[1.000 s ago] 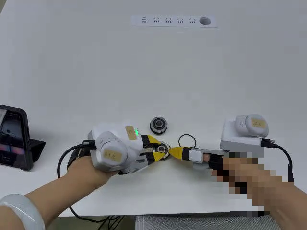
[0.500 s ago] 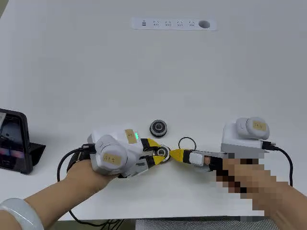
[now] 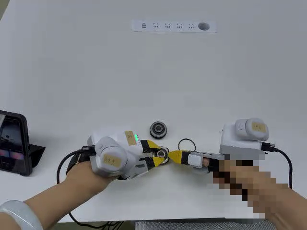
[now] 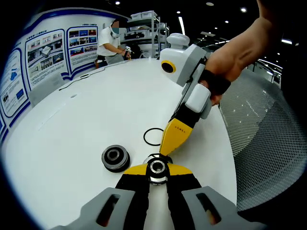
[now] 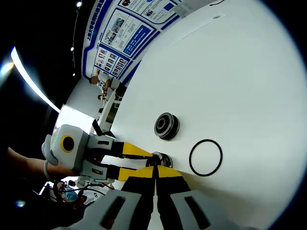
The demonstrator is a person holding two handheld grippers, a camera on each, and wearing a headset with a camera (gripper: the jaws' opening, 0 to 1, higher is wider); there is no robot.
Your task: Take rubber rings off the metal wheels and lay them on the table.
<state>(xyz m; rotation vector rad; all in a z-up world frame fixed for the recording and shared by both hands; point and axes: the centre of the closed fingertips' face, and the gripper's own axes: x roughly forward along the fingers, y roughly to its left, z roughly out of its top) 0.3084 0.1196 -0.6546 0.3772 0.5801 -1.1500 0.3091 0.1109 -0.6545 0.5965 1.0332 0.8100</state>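
Surface: A white bench (image 3: 96, 72) carries the work, with a white power strip (image 3: 173, 23) at its far edge and a dark tablet on a stand (image 3: 12, 143) at the left.
Done: One thin black rubber ring (image 3: 187, 143) lies flat and free on the bench, just beside the claws.
In hand: A small silver metal wheel (image 4: 157, 168) sits between the two claws. A thin black arc at its rim suggests its ring is partly worked off.
Remaining: A second metal wheel with a black rubber rim (image 3: 158, 129) lies near, untouched, so at least two rings appear left to lay down.
Left claw (image 3: 156, 155): Narrow, its yellow tips clamped on either side of the small silver metal wheel.
Right claw (image 5: 156, 171): Jaws pressed together, tips touching that wheel's rim. I cannot tell whether rubber is pinched between them.
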